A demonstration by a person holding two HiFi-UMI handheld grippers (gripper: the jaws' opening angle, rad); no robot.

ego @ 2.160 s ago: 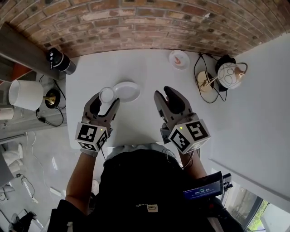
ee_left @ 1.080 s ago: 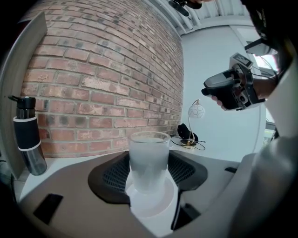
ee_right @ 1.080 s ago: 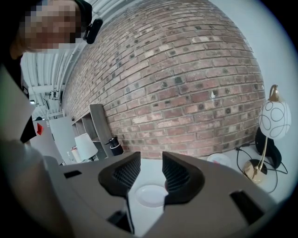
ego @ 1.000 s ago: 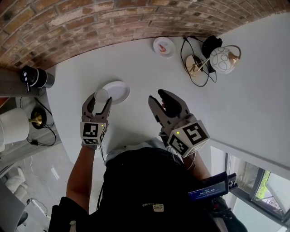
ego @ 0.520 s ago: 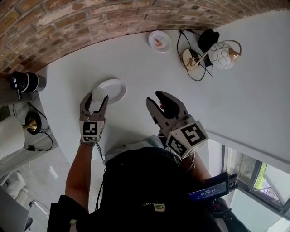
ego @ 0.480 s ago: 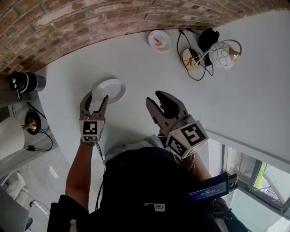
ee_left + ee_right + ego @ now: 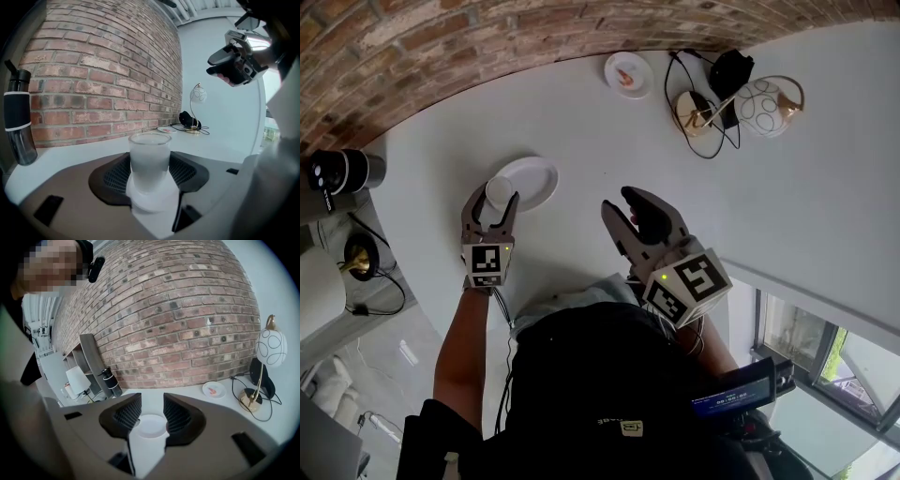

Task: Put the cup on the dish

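Now | left tool [image 7: 496,195] pinching cup [image 7: 499,188], edged nearer dish [image 7: 536,178] | right tool [image 7: 617,198] spread

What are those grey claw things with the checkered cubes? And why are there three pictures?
A person is at a white table and holds a claw tool, called a gripper, in each hand. The cubes are part of the grippers. One picture comes from a camera on the person's head, looking down. The other two come from cameras riding on the grippers. The left gripper is closed on a frosted cup, right by the white dish. The right gripper is open and holds nothing. Farther off are a small plate, a lamp and a dark bottle.
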